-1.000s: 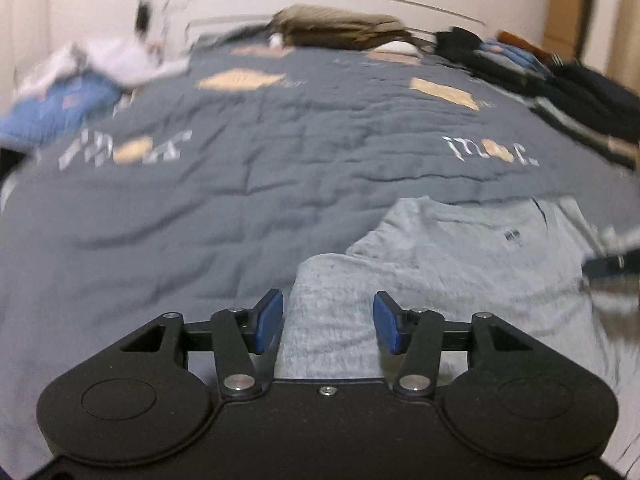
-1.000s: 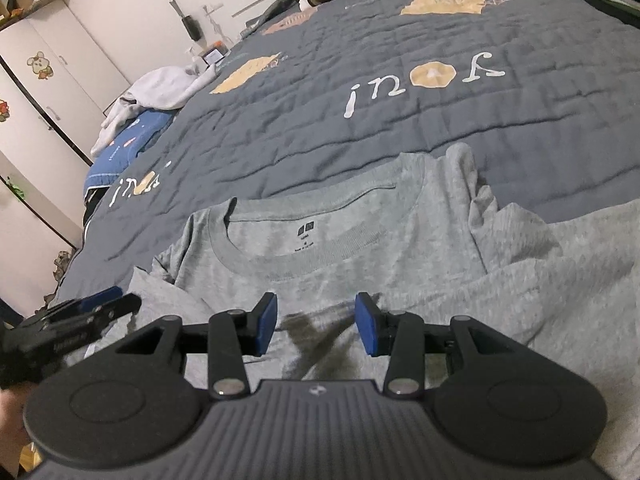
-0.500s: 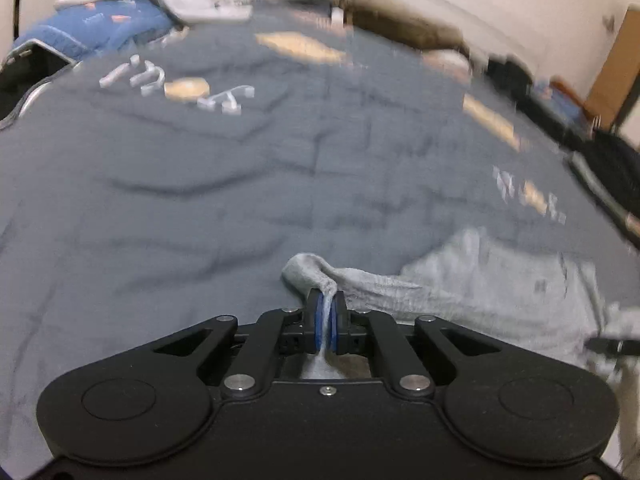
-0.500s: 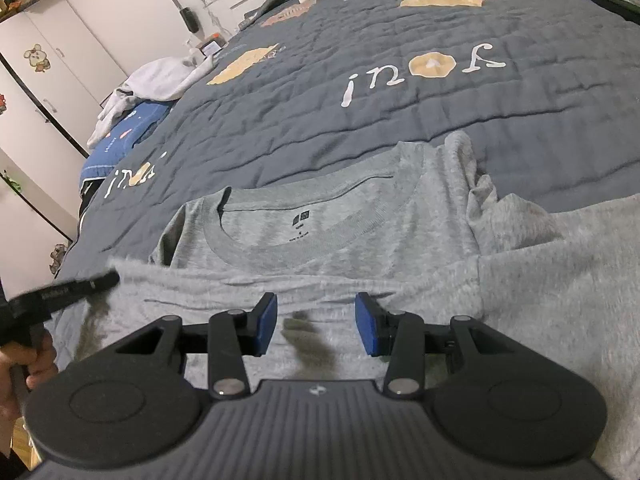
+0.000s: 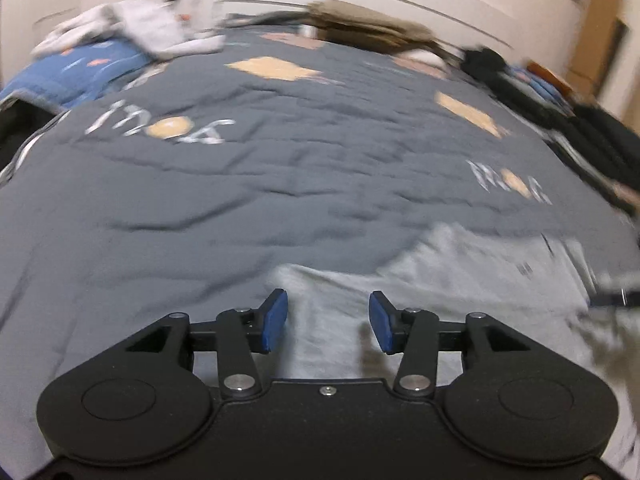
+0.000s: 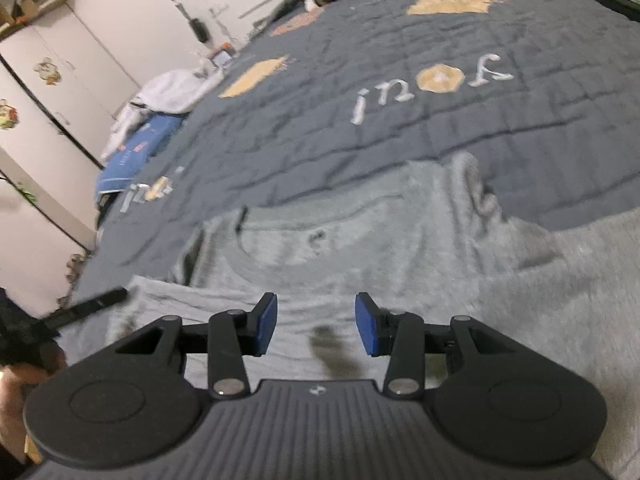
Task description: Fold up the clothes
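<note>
A grey T-shirt [image 6: 400,248] lies flat on the dark grey quilt [image 6: 400,120], neck opening away from me, with a fold across its lower part. In the left wrist view the shirt [image 5: 460,280] spreads to the right, its folded left edge lying between the fingers. My left gripper [image 5: 327,320] is open and empty just above that edge. My right gripper [image 6: 316,322] is open and empty over the folded band below the collar. The left gripper [image 6: 86,306] also shows at the shirt's left side in the right wrist view.
The quilt [image 5: 240,200] covers a wide bed. A blue cloth and white garments [image 5: 120,40] are heaped at the far left corner, dark clothes [image 5: 560,112] along the right edge, brown folded items [image 5: 360,28] at the head. White cupboards [image 6: 48,92] stand to the left.
My left gripper shut on the shirt's left edge, carried it, then opened and let it go; that edge now lies flat. The right gripper stayed open over the shirt.
</note>
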